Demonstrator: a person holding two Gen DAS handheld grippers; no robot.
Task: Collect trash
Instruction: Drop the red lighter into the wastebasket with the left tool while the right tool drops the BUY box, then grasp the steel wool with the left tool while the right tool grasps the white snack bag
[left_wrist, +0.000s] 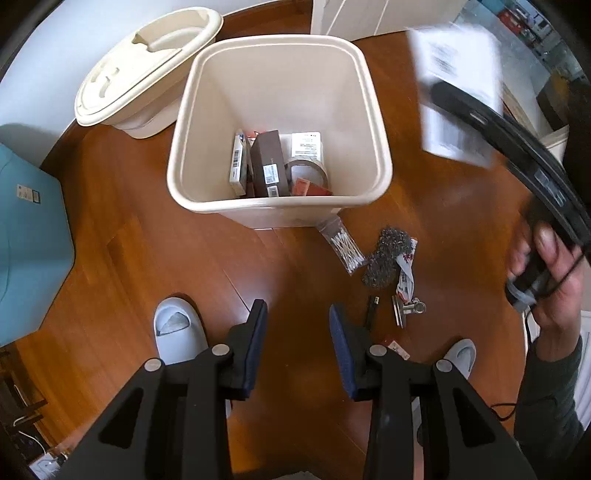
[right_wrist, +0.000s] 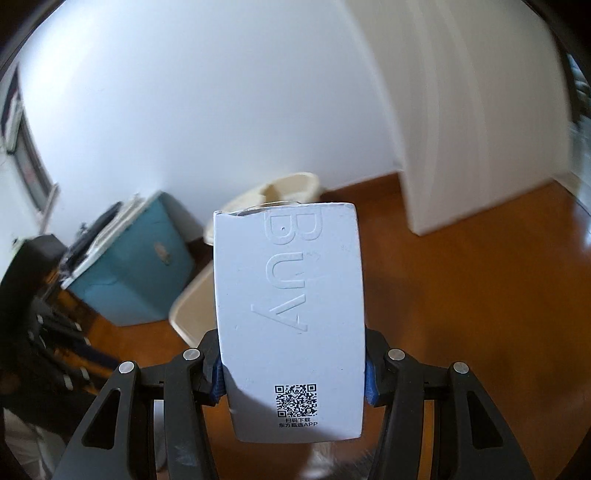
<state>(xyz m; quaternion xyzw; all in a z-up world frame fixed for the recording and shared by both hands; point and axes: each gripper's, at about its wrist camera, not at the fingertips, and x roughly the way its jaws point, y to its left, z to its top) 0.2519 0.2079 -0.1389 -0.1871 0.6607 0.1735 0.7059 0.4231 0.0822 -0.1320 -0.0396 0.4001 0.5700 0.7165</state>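
The right hand-held gripper (right_wrist: 291, 373) clamps a white box (right_wrist: 290, 314) embossed "BUY", its QR code seen only in the right wrist view; from the left wrist view the same box (left_wrist: 458, 92) appears blurred, held high to the right of the bin. The left hand-held gripper (left_wrist: 298, 347) hangs wide and empty above the wooden floor (left_wrist: 147, 236), where a cotton-swab bag (left_wrist: 343, 247), steel scourer (left_wrist: 388, 258) and binder clip (left_wrist: 408, 308) lie. Beyond them the cream bin (left_wrist: 280, 122) holds boxes and a tape roll (left_wrist: 306, 171), its lid (left_wrist: 147, 66) behind it.
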